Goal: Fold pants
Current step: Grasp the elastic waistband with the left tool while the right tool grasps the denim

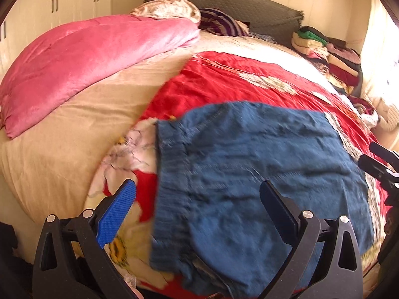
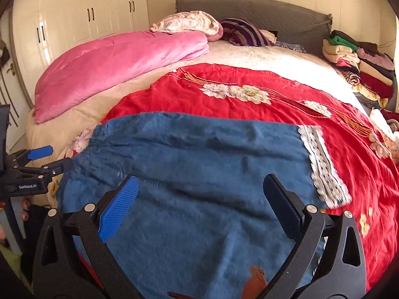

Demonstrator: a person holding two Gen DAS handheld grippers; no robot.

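Left wrist view: The left gripper hangs above the near edge of the bed with its jaws spread wide and nothing between them. Its left finger carries a blue ribbed pad and sits over the floral border of the red bedspread; its right finger sits over denim. The blue pants lie flat on the red bedspread, directly ahead of and below the gripper, with a stitched seam running down their left side. The picture is motion-blurred, so finer detail of the cloth cannot be read. The right gripper enters at the right edge, just beside the right border of the pants; from here I cannot tell how its jaws stand. A pink quilt lies folded on the beige sheet at left. A stack of folded clothes sits at the far right corner of the bed.

Right wrist view: The right gripper is held over the pants, jaws spread wide and empty, both fingers above the denim. A white lace trim edges the right end of the pants, lying on the red bedspread. The left gripper shows at the left edge, near the left end of the pants, jaws parted. The grey headboard and white wardrobe stand behind.
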